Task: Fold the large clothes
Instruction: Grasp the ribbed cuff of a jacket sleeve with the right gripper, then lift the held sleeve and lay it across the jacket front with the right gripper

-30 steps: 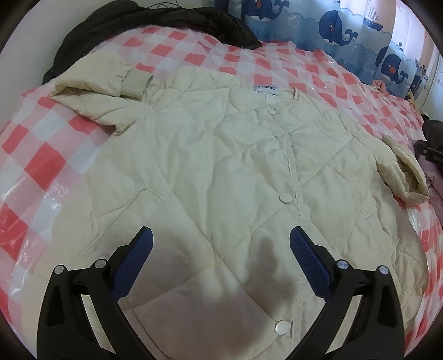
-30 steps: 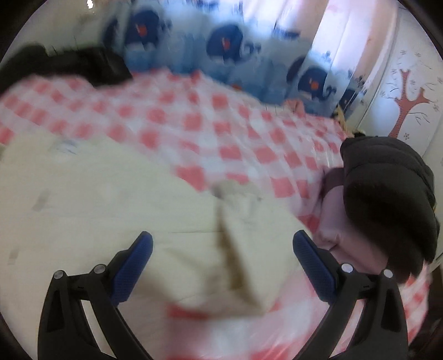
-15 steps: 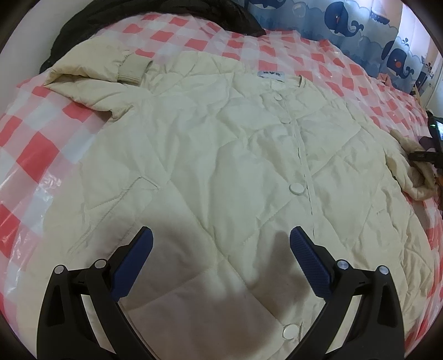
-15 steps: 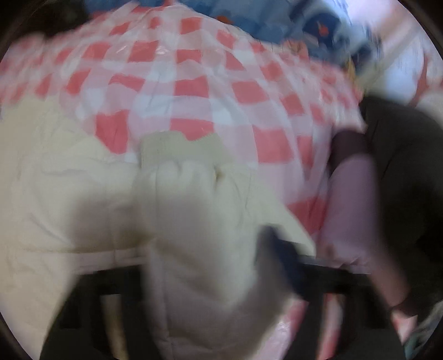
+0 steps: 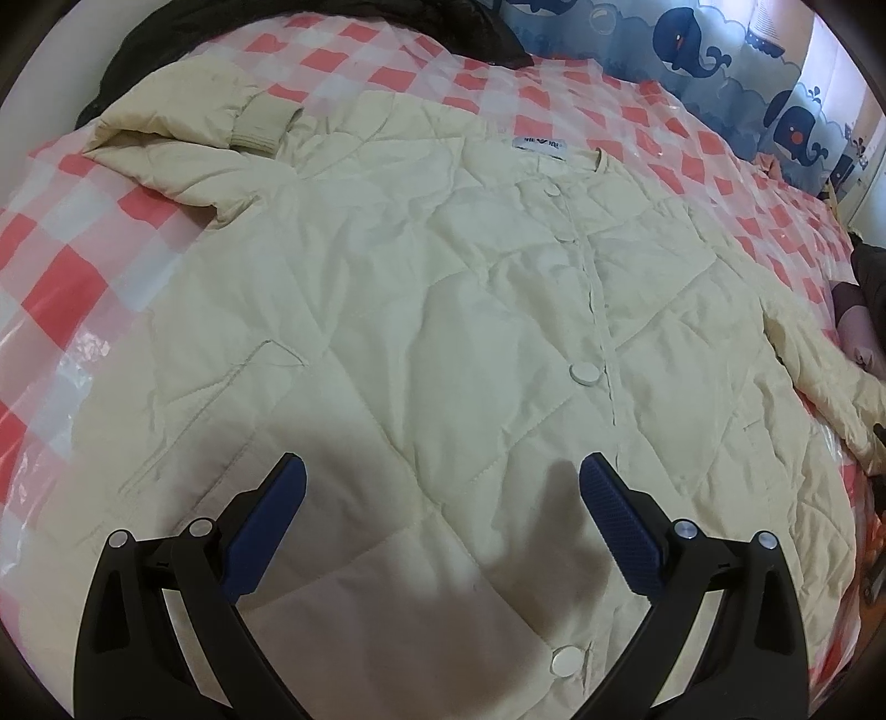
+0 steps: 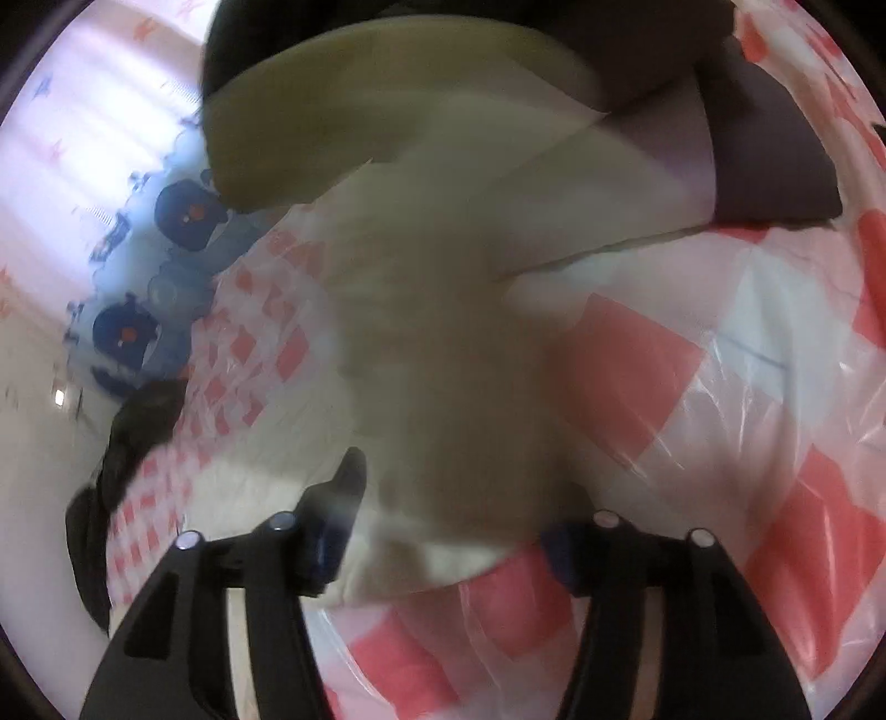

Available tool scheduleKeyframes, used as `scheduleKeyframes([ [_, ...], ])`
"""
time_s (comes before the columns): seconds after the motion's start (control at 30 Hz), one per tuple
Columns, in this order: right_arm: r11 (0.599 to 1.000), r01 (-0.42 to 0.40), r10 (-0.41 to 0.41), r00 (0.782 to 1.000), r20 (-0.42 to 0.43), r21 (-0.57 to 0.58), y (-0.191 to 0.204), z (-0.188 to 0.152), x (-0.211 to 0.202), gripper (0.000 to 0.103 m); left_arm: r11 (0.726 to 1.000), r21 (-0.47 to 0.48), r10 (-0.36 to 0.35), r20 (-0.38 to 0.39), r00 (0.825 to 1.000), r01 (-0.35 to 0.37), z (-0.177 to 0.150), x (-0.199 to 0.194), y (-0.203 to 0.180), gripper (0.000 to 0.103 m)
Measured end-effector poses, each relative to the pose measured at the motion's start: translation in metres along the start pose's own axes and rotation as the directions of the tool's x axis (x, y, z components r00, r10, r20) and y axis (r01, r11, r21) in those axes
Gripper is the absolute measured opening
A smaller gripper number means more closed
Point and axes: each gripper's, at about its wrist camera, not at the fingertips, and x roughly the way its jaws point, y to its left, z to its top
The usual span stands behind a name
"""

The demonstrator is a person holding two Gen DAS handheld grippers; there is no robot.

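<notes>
A cream quilted jacket (image 5: 443,310) lies buttoned and face up on the red-and-white checked bed cover (image 5: 66,288). My left gripper (image 5: 443,482) hovers open over its lower front, nothing between the blue pads. The far-left sleeve (image 5: 183,127) is bent back, cuff on the shoulder. The other sleeve (image 5: 819,376) stretches to the right edge. In the blurred right wrist view that sleeve (image 6: 443,332) fills the gap of my right gripper (image 6: 448,520), touching both fingers. Those jaws are opening around the puffy cuff.
A black garment (image 5: 183,22) is heaped at the bed's far left corner. A whale-print curtain (image 5: 692,44) hangs behind the bed. Dark and mauve clothes (image 6: 775,166) lie beside the held sleeve. Glossy plastic sheeting (image 6: 747,443) covers the checked cloth.
The right gripper went from wide open above the sleeve to closed around its cuff, and its view swung round. The sleeve is now drawn out straight. The left gripper barely moved.
</notes>
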Motion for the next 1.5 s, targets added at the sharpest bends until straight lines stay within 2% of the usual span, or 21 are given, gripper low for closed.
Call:
scheduleKeyframes([
  [0.07,1.0,-0.021,0.021,1.0,-0.005,0.011,0.004,0.006,0.001,0.074,1.0,0.002,0.002,0.0,1.0,-0.002,0.0,0.001,0.0,0.095],
  [0.13,0.997,-0.059,0.059,0.998,0.001,0.055,0.0,0.014,0.005,0.074,1.0,0.006,0.005,0.0,1.0,-0.005,0.0,0.001,-0.001,0.095],
  [0.23,0.969,-0.141,0.139,0.99,0.026,0.203,-0.015,0.021,0.014,0.074,1.0,0.015,0.011,0.001,1.0,-0.011,-0.001,0.003,-0.002,0.095],
  [0.37,0.944,-0.201,0.183,0.979,0.089,0.263,-0.024,0.021,0.015,0.074,1.0,0.019,0.013,-0.003,1.0,-0.013,-0.003,0.005,-0.004,0.095],
  [0.47,0.938,-0.23,0.202,0.971,0.13,0.258,-0.022,0.023,0.014,0.06,1.0,0.028,0.012,0.001,1.0,-0.012,-0.003,0.004,-0.006,0.095],
  [0.53,0.943,-0.255,0.226,0.963,0.147,0.216,-0.023,0.024,0.006,0.035,0.999,0.031,0.01,-0.001,1.0,-0.01,-0.003,0.004,-0.007,0.095],
  [0.57,0.948,-0.263,0.237,0.959,0.153,0.18,-0.016,0.026,0.005,0.032,0.999,0.031,0.009,-0.002,1.0,-0.009,-0.003,0.005,-0.007,0.095],
  [0.63,0.958,-0.252,0.234,0.963,0.134,0.139,-0.009,0.03,0.004,0.033,1.0,0.028,0.008,-0.003,1.0,-0.008,-0.004,0.005,-0.007,0.095],
  [0.67,0.954,-0.252,0.234,0.965,0.119,0.163,-0.011,0.035,0.008,0.034,1.0,0.027,0.006,-0.003,1.0,-0.006,-0.004,0.005,-0.007,0.095],
  [0.7,0.951,-0.244,0.223,0.966,0.13,0.189,-0.015,0.037,0.007,0.042,1.0,0.029,0.006,-0.002,1.0,-0.006,-0.004,0.005,-0.007,0.095],
  [0.73,0.947,-0.245,0.219,0.966,0.139,0.209,-0.02,0.037,0.003,0.043,0.999,0.031,0.009,-0.001,1.0,-0.009,-0.004,0.005,-0.007,0.095],
  [0.77,0.936,-0.266,0.237,0.96,0.146,0.231,-0.023,0.041,0.004,0.043,0.999,0.031,0.011,-0.001,1.0,-0.011,-0.004,0.005,-0.007,0.095],
  [0.87,0.944,-0.246,0.225,0.967,0.117,0.219,-0.022,0.044,0.009,0.043,0.999,0.034,0.012,-0.005,1.0,-0.012,-0.004,0.005,-0.007,0.095],
  [1.0,0.947,-0.294,0.272,0.948,0.163,0.132,-0.004,0.041,-0.007,0.038,0.999,0.032,0.016,-0.007,1.0,-0.015,-0.004,0.006,-0.008,0.095],
  [1.07,0.926,-0.307,0.283,0.95,0.133,0.22,-0.013,0.04,0.002,0.042,0.999,0.035,0.017,-0.007,1.0,-0.017,-0.005,0.006,-0.009,0.095],
  [1.1,0.909,-0.304,0.276,0.952,0.134,0.286,-0.024,0.039,0.007,0.049,0.999,0.035,0.017,-0.007,1.0,-0.016,-0.004,0.006,-0.008,0.095],
  [1.2,0.869,-0.323,0.291,0.946,0.141,0.374,-0.047,0.036,0.018,0.05,0.999,0.033,0.016,-0.007,1.0,-0.015,-0.004,0.006,-0.008,0.095],
  [1.27,0.878,-0.31,0.277,0.95,0.142,0.364,-0.048,0.033,0.022,0.032,0.999,0.035,0.018,-0.006,1.0,-0.017,-0.004,0.006,-0.008,0.095],
  [1.3,0.889,-0.299,0.263,0.953,0.148,0.347,-0.045,0.033,0.021,0.017,0.999,0.037,0.018,-0.006,1.0,-0.018,-0.004,0.006,-0.007,0.095],
  [1.4,0.942,-0.272,0.239,0.955,0.176,0.196,-0.018,0.034,0.005,0.013,0.999,0.039,0.016,-0.005,1.0,-0.016,-0.004,0.007,-0.007,0.095],
  [1.5,0.958,-0.281,0.264,0.941,0.21,0.053,0.019,0.037,-0.016,0.013,0.999,0.04,0.015,-0.004,1.0,-0.014,-0.004,0.007,-0.008,0.095],
])
